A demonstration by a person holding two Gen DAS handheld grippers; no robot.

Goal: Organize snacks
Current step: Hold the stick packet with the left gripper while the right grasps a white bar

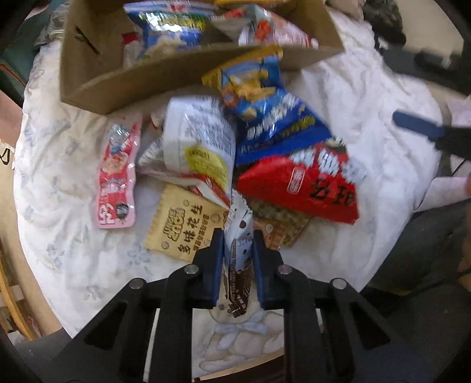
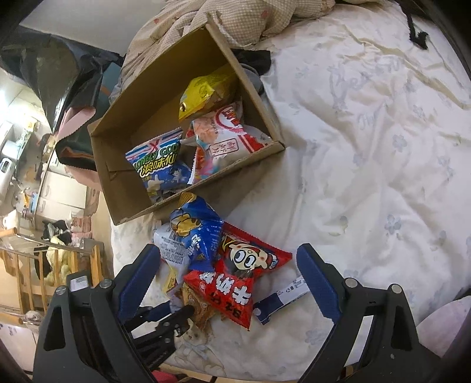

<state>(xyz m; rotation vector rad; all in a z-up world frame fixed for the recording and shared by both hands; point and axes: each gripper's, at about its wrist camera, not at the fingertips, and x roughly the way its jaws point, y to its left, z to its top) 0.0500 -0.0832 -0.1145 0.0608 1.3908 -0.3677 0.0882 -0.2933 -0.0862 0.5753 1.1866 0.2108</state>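
A pile of snack bags lies on the white bed sheet point(image 1: 368, 97) in front of a cardboard box point(image 1: 97, 82). My left gripper point(image 1: 238, 235) points steeply down at the pile's near edge. It is shut on a small white and brown packet point(image 1: 240, 265) that stands between its blue pads. Around it lie a tan packet point(image 1: 179, 227), a red bag point(image 1: 297, 182), a blue bag point(image 1: 273, 120), a white bag point(image 1: 197, 132) and a pink packet point(image 1: 117, 173). My right gripper point(image 2: 228, 250) hangs open above the red bag point(image 2: 235, 277) and blue bag point(image 2: 200, 232), touching neither.
The box point(image 2: 206, 188) holds several bags, among them a yellow one point(image 2: 206, 94). A blue and white strip packet point(image 2: 282, 297) lies right of the pile. A beige quilt point(image 2: 235, 17) is bunched behind the box. A wooden rail point(image 2: 29, 277) stands off the bed's left side.
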